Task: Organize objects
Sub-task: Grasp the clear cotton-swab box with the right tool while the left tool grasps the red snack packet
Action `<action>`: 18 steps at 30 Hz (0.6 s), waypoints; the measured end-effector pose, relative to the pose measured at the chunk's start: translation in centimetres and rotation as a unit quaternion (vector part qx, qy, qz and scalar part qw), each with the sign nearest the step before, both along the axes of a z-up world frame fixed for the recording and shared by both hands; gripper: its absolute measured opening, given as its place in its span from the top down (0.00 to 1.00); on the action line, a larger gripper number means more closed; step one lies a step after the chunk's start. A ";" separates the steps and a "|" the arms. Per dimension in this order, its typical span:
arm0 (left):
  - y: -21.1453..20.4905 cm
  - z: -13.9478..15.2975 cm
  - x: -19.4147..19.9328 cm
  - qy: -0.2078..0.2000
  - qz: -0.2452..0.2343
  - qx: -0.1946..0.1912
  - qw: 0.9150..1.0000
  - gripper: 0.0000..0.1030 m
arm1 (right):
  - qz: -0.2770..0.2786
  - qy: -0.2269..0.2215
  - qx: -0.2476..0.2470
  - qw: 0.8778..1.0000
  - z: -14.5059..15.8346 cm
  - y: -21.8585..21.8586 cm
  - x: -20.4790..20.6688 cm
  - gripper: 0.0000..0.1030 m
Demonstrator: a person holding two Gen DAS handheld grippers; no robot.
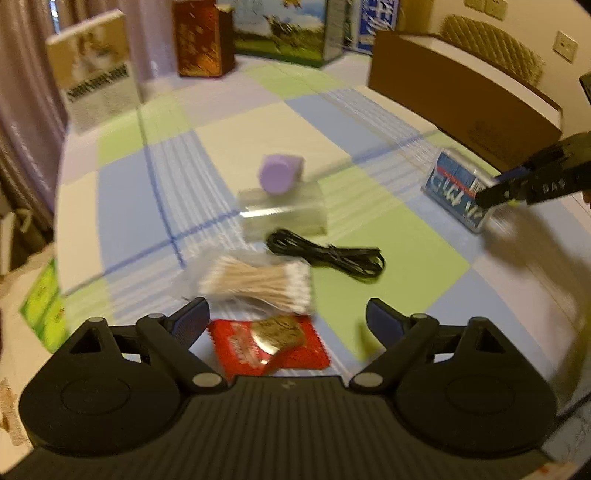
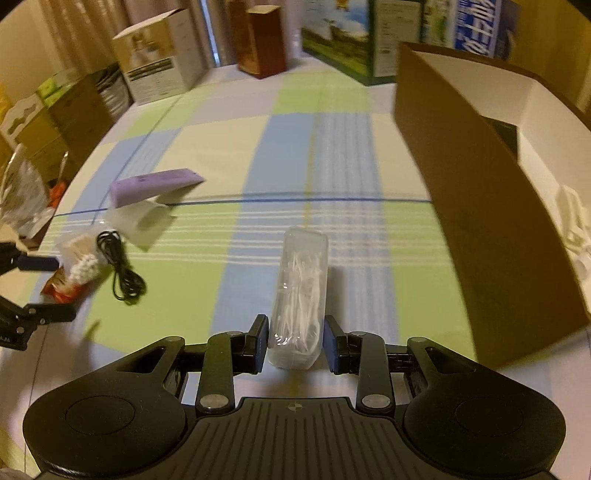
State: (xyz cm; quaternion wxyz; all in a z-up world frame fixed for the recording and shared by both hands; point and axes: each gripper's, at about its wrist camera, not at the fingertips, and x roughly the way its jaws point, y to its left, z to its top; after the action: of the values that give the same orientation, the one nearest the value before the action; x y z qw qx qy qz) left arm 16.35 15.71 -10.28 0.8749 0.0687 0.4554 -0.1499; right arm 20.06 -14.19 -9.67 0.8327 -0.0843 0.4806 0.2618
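We see a clear plastic case of floss picks (image 2: 299, 295) lying lengthwise between the jaws of our right gripper (image 2: 295, 341). The jaws stand narrow, a pad close on each side of the case's near end; a thin gap seems to show on each side, so we cannot tell whether they press it. The case rests on the checked tablecloth (image 2: 258, 147) of the table, and in the left wrist view it shows its blue printed label (image 1: 456, 192) at the far right, with the right gripper's dark finger over its edge.

Just right of the case stands an open brown cardboard box (image 2: 480, 221) with a white inside.

Our left gripper (image 1: 286, 319) hangs with its jaws wide apart and nothing between the pads. Below and between them lies a red snack packet (image 1: 269, 347). Just beyond it is a bag of cotton swabs (image 1: 258, 282), and to the right of that a coiled black cable (image 1: 328, 256). Farther off a purple block (image 1: 279, 173) lies on a clear wrapper (image 1: 282, 214).

Along the far edge of the table stand several printed cartons (image 1: 280, 29), blurred.
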 end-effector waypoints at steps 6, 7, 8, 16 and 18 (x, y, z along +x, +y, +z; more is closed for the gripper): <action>0.0 -1.0 -0.9 0.029 0.006 -0.002 1.000 0.31 | -0.006 0.000 -0.004 1.000 0.3 -1.1 -0.7 0.72; 0.1 -1.1 -1.2 0.035 0.011 -0.005 0.999 0.34 | -0.005 -0.001 -0.005 1.000 0.3 -1.2 -0.9 0.72; 0.1 -1.2 -1.5 0.039 0.015 -0.008 0.999 0.36 | -0.004 -0.001 -0.007 1.000 0.3 -1.1 -1.0 0.72; -0.1 -0.9 -4.0 0.035 0.084 -0.016 0.996 0.36 | -0.001 0.005 -0.008 1.000 0.1 -1.1 -1.5 0.72; -0.6 -0.8 -3.9 0.022 0.075 0.005 0.997 0.36 | -0.002 0.004 -0.008 1.000 0.1 -1.2 -1.5 0.72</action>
State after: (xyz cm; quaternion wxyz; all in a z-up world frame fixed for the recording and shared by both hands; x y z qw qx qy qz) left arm 12.41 15.09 -11.11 0.8729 0.0357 0.4794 -0.0830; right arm 18.52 -15.40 -9.53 0.8303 -0.0891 0.4865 0.2569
